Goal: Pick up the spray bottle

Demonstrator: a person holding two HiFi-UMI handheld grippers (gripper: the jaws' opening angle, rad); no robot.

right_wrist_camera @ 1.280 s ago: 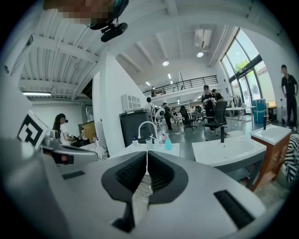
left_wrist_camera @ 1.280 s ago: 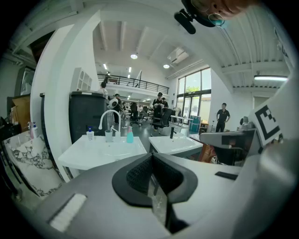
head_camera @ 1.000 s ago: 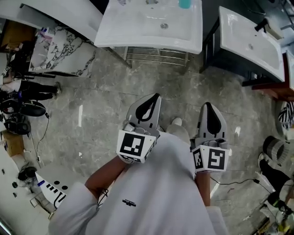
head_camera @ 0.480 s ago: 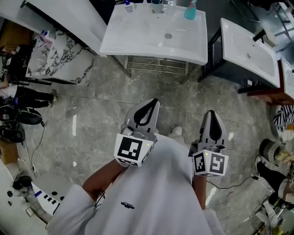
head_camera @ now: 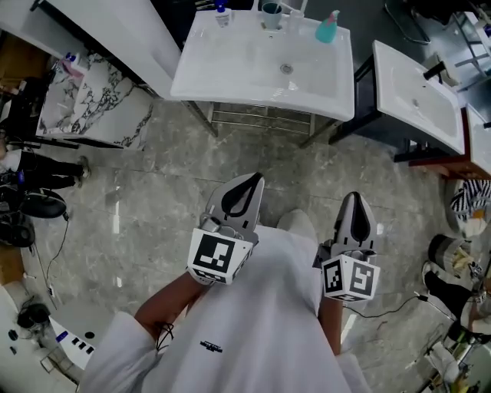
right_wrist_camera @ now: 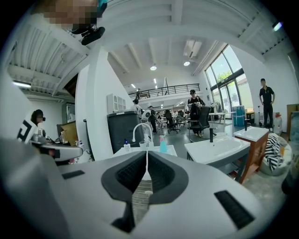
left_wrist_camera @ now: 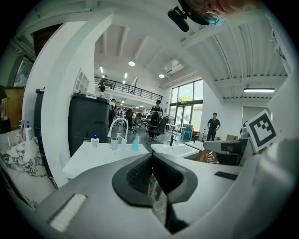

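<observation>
Closest in, both grippers are held out at waist height above the grey tiled floor (head_camera: 146, 184). The left gripper (head_camera: 247, 181) has its jaws pressed together with nothing between them, and its own view shows the dark pads meeting edge to edge. The right gripper (head_camera: 354, 198) is likewise closed and empty.

Ahead, across a stretch of bare floor, stands a white washbasin worktop (head_camera: 230, 69) on a metal frame. Along its far edge are a small pump bottle (head_camera: 222, 14), a cup (head_camera: 271, 14) beside the faucet (right_wrist_camera: 140, 128), and the teal spray bottle (head_camera: 327, 28).

The spray bottle stands upright at the far right corner of that worktop, well apart from both grippers and out of reach from here. In the head view it lies between the lines of the two grippers but closer to the right one. In the right gripper view it sits just right of the closed jaw line (right_wrist_camera: 163, 144).

So the right hand looks the better placed. It would need to close the distance, spread its jaws, and take the upright body from the side.
</observation>
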